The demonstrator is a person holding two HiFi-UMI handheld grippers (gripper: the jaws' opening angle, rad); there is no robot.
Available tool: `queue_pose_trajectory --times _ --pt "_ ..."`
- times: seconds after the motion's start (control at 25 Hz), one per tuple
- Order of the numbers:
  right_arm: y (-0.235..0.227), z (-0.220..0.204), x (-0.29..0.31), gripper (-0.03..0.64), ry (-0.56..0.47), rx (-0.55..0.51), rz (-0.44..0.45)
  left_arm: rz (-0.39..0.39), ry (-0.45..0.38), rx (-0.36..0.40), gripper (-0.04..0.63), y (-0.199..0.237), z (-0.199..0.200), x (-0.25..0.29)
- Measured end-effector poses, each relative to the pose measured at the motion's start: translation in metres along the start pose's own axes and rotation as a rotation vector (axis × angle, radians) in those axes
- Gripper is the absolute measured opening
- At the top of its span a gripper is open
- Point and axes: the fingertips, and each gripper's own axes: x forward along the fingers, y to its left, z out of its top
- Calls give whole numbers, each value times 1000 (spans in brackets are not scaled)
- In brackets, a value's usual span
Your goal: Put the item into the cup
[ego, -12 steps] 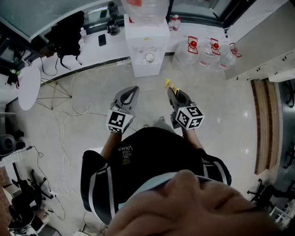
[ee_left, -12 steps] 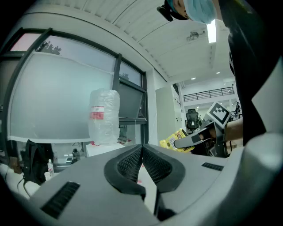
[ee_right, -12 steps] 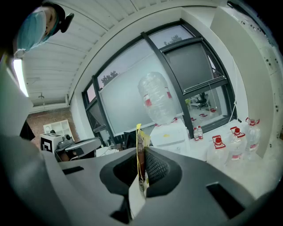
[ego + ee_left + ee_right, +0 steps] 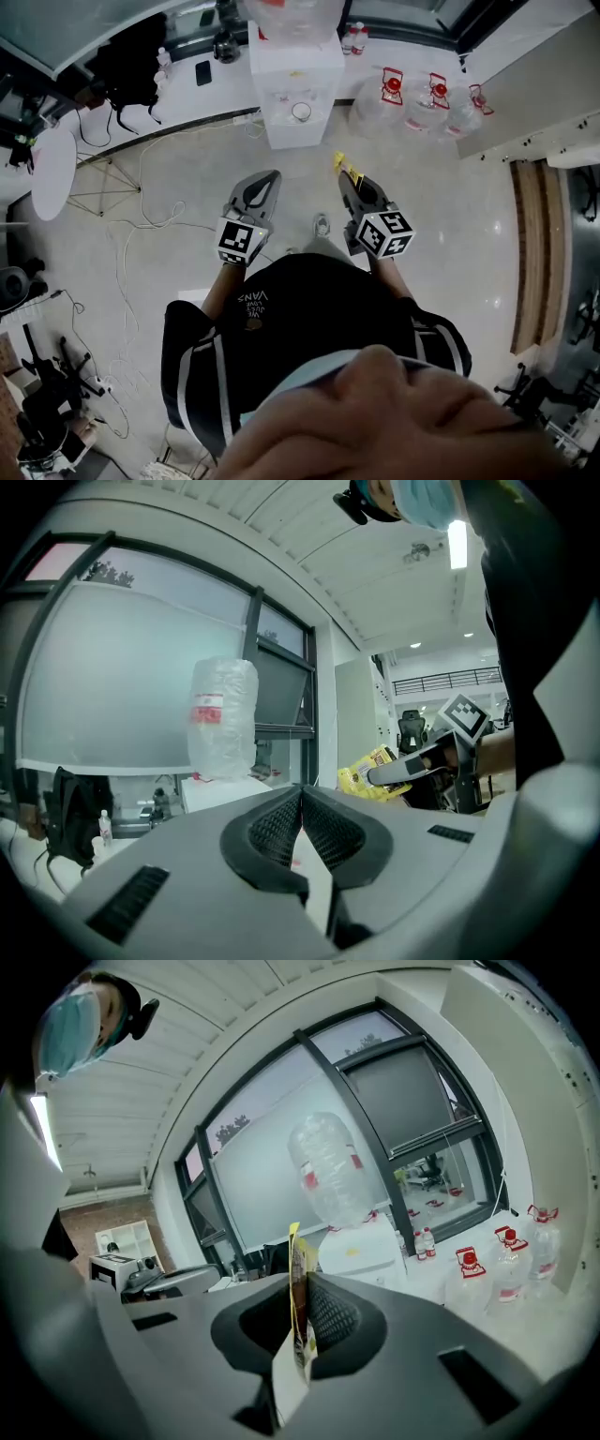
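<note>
Right gripper jaws clamped on yellow sachet, out in front of the person, well short of the cup. Left gripper jaws clenched, nothing between. Cup sits in water dispenser alcove.

Pale floor, loose cables, water jugs

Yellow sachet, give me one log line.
right gripper: shut on flat yellow sachet | left gripper: shut, empty | white cup: at white water dispenser
</note>
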Motion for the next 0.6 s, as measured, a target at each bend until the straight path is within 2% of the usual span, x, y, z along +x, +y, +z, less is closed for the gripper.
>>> queue_pose_trajectory --times 0.4,0.6 --pt "-66 34 38 49 32 -28 35 62 2 21 18 21 -6 73" --pt "-99 52 60 49 62 -40 82 110 0 -6 20 28 -1 113"
